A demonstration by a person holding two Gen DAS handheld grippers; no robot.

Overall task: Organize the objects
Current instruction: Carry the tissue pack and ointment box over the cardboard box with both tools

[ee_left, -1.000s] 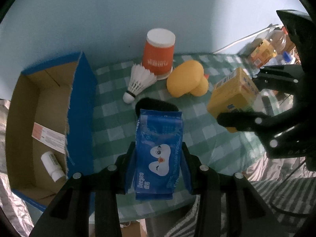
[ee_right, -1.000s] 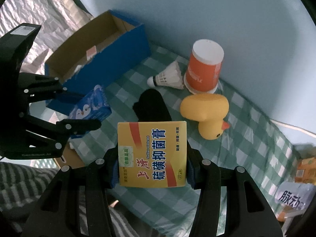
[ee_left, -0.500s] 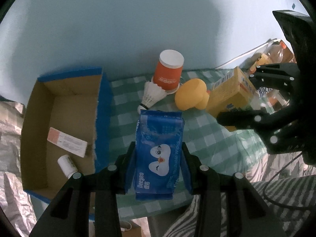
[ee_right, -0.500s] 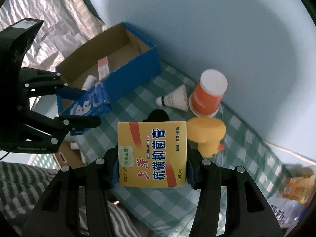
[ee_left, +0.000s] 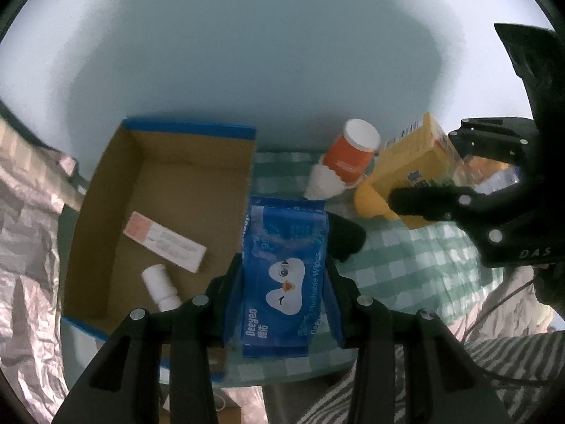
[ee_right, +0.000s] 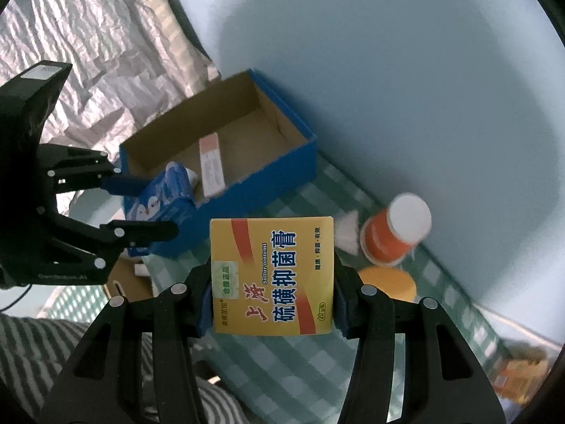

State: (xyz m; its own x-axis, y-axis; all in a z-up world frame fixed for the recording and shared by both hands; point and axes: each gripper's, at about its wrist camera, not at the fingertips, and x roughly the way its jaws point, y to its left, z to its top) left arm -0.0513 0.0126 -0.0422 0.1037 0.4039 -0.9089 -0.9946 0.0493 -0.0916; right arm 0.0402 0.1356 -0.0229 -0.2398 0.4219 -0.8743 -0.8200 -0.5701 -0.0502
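My left gripper [ee_left: 284, 275] is shut on a blue pack of wet wipes [ee_left: 286, 268], held in the air above the table's near edge, just right of the open blue cardboard box [ee_left: 183, 130]. My right gripper [ee_right: 272, 282] is shut on a yellow ointment box [ee_right: 272, 275] with Chinese print, raised over the green checked tablecloth [ee_right: 310, 364]. In the left wrist view the yellow ointment box [ee_left: 413, 162] and the right gripper [ee_left: 455, 173] show at the right. The right wrist view has the wipes pack [ee_right: 166, 198] and the left gripper [ee_right: 141, 205] at its left, beside the box [ee_right: 282, 162].
Inside the box lie a pink-and-white carton [ee_left: 164, 242] and a small white bottle [ee_left: 160, 288]. On the cloth stand an orange cup with a white lid [ee_left: 349, 152], a shuttlecock [ee_left: 323, 183], a yellow rubber duck [ee_right: 388, 282] and a black item [ee_left: 344, 238]. Crinkled foil [ee_right: 99, 56] lies left; bottles far right.
Both grippers rose and swung left toward the box with their loads still gripped. The box interior has come fully into view, and the cup, duck and shuttlecock look smaller and farther right.
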